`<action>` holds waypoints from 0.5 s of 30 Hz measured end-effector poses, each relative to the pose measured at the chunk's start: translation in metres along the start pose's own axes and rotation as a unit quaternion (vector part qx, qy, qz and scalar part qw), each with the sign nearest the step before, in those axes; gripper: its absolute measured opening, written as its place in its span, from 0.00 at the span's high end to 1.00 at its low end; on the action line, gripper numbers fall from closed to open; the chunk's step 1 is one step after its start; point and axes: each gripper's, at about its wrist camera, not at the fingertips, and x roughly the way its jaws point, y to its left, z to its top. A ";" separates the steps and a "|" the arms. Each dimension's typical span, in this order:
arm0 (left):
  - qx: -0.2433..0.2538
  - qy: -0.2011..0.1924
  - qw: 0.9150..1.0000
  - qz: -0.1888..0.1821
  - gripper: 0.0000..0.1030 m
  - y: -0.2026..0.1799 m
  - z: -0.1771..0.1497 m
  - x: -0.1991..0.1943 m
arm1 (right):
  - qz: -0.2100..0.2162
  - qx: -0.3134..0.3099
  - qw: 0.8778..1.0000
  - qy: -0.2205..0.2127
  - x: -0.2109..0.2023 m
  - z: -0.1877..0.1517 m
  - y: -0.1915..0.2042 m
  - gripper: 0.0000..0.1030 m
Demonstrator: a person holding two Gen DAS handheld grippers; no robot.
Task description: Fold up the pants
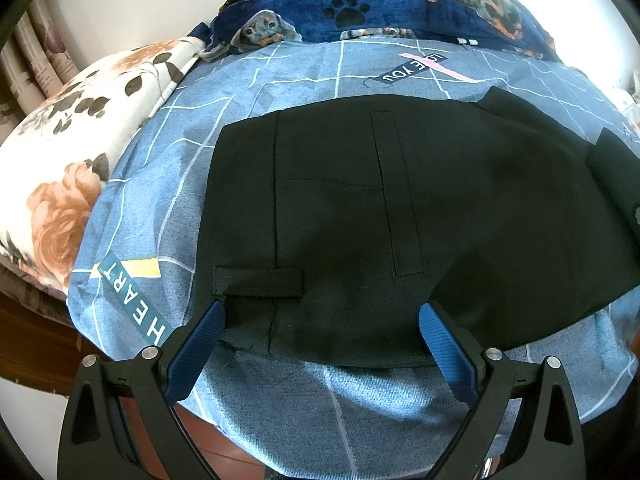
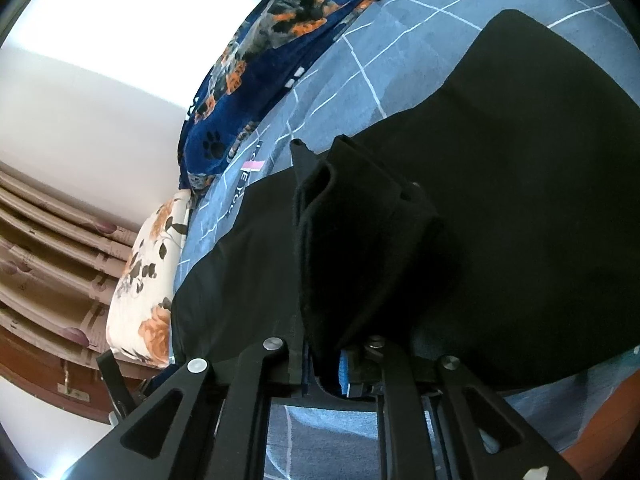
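Pants (image 1: 360,208): black, lay flat on the blue sheet (image 1: 168,168).
Left gripper (image 1: 320,320): spread wide over the waist edge.
Right gripper (image 2: 332,352): pinched a bunched fold of pants.

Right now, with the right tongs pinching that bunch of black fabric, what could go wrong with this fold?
1. The right tongs grip a thick bunch of the black pants; layers could slip out unevenly and skew the fold.
2. The left tongs stand open over the pants' near edge, so nothing pins it; a pull may drag the whole garment.
3. That edge lies near the edge of the blue bedsheet and could slide off.
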 end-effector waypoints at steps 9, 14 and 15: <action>0.000 0.000 1.000 0.000 0.05 0.000 0.000 0.000 | -0.003 -0.014 1.000 0.000 0.001 -0.005 0.005 0.81; 0.000 0.000 1.000 0.000 0.05 0.000 0.000 0.000 | -0.003 -0.019 1.000 0.000 0.002 -0.005 0.010 0.72; 0.000 0.001 1.000 0.000 0.05 -0.001 0.000 0.000 | -0.004 -0.021 1.000 0.001 0.002 -0.006 0.012 0.71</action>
